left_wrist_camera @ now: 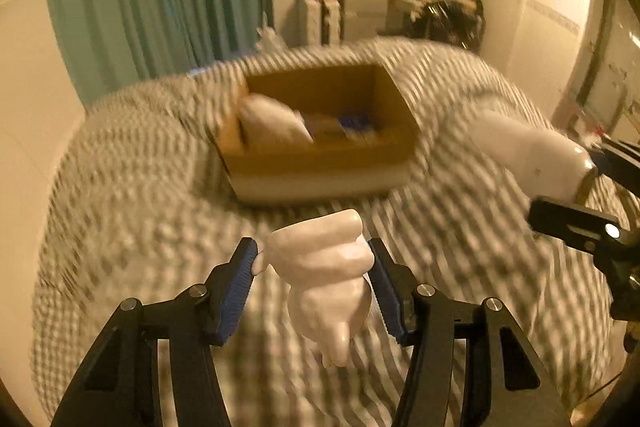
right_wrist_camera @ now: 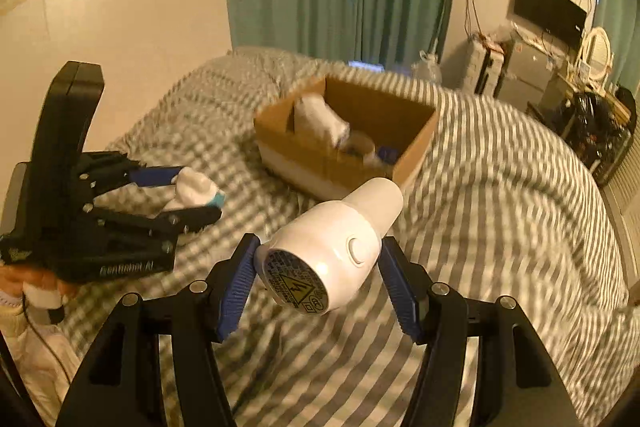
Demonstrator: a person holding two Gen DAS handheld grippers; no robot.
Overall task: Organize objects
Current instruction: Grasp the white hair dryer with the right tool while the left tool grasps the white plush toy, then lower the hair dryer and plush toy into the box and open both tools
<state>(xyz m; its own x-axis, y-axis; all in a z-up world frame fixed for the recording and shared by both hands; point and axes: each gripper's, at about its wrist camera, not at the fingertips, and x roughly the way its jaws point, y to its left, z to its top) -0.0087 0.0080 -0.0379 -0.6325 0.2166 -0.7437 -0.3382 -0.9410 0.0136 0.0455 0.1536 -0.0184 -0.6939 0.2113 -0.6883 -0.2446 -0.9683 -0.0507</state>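
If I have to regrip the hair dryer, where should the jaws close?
Across the hair dryer at its round white barrel, behind the narrower nozzle, approaching from the labelled rear end as the right gripper does now. The barrel's opposite curved sides suit its pads; the nozzle probably offers less surface.

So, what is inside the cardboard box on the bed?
The cardboard box holds a white soft bundle, a pale round roll and something blue. Its near wall hides the bottom.
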